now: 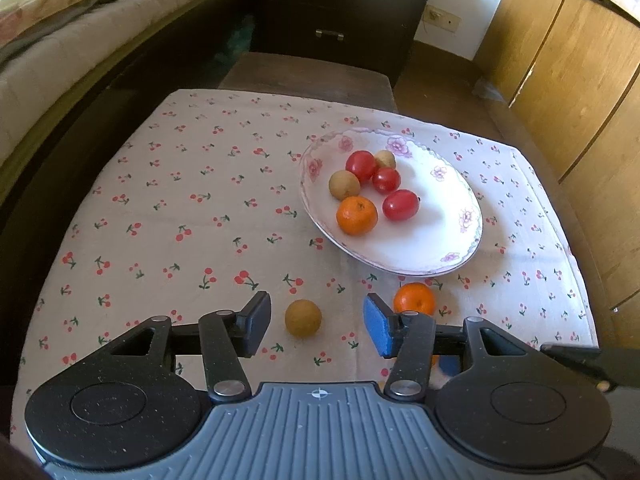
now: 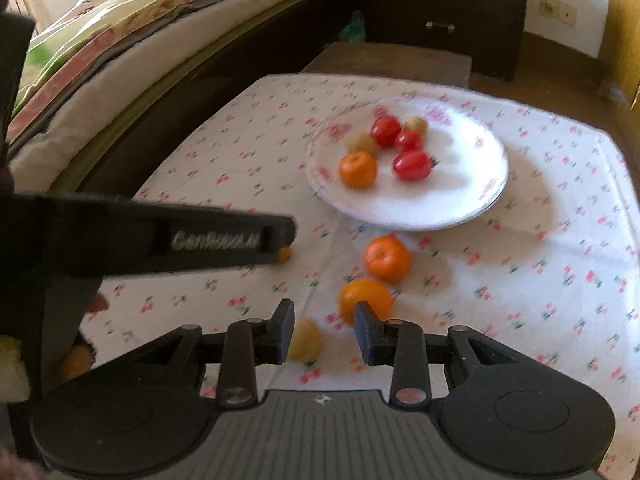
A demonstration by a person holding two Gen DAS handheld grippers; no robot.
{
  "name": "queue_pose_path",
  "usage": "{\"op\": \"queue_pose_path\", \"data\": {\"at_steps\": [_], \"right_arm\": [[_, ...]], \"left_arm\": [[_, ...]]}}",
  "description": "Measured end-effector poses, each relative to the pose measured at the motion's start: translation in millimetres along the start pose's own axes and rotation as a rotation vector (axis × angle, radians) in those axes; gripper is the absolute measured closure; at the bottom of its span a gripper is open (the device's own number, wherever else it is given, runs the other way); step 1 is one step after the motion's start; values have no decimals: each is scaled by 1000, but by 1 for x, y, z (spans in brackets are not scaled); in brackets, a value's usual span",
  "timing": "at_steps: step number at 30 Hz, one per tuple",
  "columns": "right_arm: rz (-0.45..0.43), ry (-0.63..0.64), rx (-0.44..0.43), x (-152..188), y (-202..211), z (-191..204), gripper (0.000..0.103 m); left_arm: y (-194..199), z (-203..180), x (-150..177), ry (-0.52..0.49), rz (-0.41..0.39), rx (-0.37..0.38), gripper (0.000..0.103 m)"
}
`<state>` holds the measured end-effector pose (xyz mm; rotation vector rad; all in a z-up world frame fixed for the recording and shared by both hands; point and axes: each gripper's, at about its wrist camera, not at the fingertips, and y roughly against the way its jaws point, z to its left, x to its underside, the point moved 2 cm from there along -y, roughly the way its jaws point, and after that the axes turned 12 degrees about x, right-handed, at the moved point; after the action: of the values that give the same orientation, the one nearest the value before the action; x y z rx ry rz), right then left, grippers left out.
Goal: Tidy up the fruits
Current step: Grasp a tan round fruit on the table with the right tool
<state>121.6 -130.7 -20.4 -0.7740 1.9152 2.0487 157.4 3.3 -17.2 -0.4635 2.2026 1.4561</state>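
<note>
A white flowered plate [image 1: 448, 216] [image 2: 476, 168] holds three red tomatoes [image 1: 401, 205], a mandarin [image 1: 357, 215] and two brown longans [image 1: 344, 185]. On the cloth, a loose longan [image 1: 303, 318] lies between the open fingers of my left gripper [image 1: 316, 326]. A mandarin [image 1: 414, 299] lies just behind its right finger. My right gripper [image 2: 325, 338] is open over the cloth; a yellowish fruit [image 2: 306, 339] lies between its fingers, an orange [image 2: 366, 300] sits by its right finger, and a mandarin [image 2: 387, 258] lies beyond. The right wrist view is blurred.
The table has a cherry-print cloth [image 1: 192, 208]. A bed [image 1: 60, 40] runs along the left, a dark drawer unit [image 1: 340, 12] stands behind, wooden cabinets [image 1: 568, 80] at right. The left gripper's body [image 2: 160, 240] crosses the right wrist view at left.
</note>
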Motion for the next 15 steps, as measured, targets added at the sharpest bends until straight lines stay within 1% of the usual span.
{"op": "queue_pose_path", "data": {"at_steps": [2,5,7,12,15], "right_arm": [[23,-4,-18,4,-5,4,69],[48,-1,-9,7,-14,9,69],[60,-9,-20,6,-20,12,69],[59,9,-14,3,-28,22,69],[70,41,-8,6,-33,27,69]], "left_arm": [[2,3,0,8,-2,2,43],[4,6,-1,19,-9,7,42],[5,8,-2,23,-10,12,42],[4,10,-2,28,-5,18,41],[3,11,-1,27,0,19,40]]}}
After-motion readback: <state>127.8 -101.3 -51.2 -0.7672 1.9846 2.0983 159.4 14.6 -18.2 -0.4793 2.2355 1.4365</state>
